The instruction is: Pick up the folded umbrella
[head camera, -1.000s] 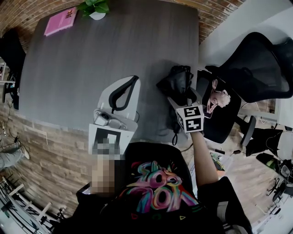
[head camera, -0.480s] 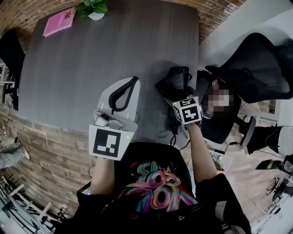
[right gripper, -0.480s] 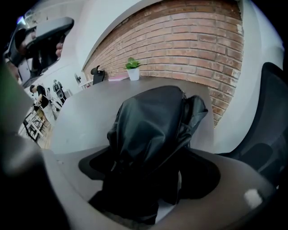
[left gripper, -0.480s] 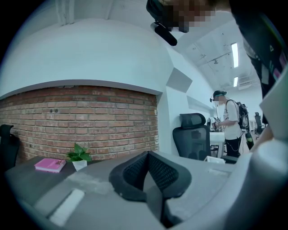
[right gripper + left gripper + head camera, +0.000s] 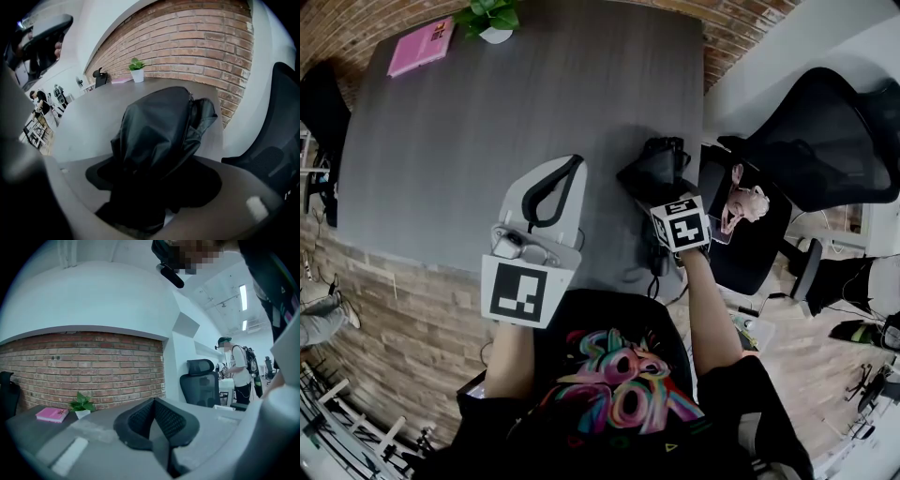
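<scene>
The folded black umbrella (image 5: 659,167) lies near the right edge of the grey table (image 5: 469,131), its strap hanging over the front edge. My right gripper (image 5: 666,194) points steeply down over its near end. In the right gripper view the umbrella (image 5: 159,126) fills the space between the jaws. My right gripper (image 5: 154,192) is closing, and dark pad faces still show on both sides of the fabric. My left gripper (image 5: 571,162) rests level on the table to the left, apart from the umbrella. In its own view my left gripper (image 5: 153,405) is shut on nothing.
A pink book (image 5: 422,43) and a small potted plant (image 5: 495,16) sit at the table's far edge. A black office chair (image 5: 830,141) stands right of the table, close to the umbrella. A brick wall runs behind the table. A person (image 5: 241,369) stands in the background.
My right gripper has sunk a little and tipped further down onto the umbrella's near end. The left gripper has stayed still.
</scene>
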Demonstrator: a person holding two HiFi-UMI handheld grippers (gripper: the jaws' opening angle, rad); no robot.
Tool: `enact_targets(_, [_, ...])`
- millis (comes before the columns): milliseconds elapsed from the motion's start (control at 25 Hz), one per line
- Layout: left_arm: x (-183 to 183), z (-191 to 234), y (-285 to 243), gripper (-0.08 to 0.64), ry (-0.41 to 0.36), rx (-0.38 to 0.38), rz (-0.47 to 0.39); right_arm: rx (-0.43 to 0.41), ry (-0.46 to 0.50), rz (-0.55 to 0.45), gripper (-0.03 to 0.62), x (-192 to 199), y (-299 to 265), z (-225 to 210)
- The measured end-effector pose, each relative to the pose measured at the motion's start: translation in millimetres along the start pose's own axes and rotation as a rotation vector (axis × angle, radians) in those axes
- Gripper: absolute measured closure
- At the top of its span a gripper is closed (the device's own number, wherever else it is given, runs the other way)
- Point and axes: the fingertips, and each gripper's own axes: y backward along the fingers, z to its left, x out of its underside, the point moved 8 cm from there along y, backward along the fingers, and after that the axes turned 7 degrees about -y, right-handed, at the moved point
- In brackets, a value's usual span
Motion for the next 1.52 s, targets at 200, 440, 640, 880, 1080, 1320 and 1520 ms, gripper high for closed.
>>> enact_targets(200, [-2,1,1,0.558,-0.005,-0.011,-0.010,0.003,-0.032,0.004,0.260,1,1,-3])
enact_targets(440, [-5,1,1,0.558,-0.005,-0.012,-0.015,-0.013,-0.024,0.016,0.310,-2,1,3])
enact_targets(640, [-9,3,6,0.558,-0.013,-0.016,-0.024,-0.032,-0.018,0.004,0.316,-5,3,11])
enact_targets(880, [-12,3,9,0.558,-0.016,-0.031,-0.038,-0.051,-0.017,-0.036,0.318,-11,13,14])
enact_targets(1080, [-18,7,16,0.558,-0.023,-0.038,-0.057,-0.059,-0.032,-0.088,0.318,-21,29,21])
enact_targets(1320, [-26,10,21,0.558,-0.033,-0.042,-0.090,-0.060,-0.022,-0.178,0.318,-36,54,31])
enact_targets(1520, [-34,11,23,0.558,-0.041,-0.032,-0.117,-0.065,-0.016,-0.265,0.318,-48,80,37])
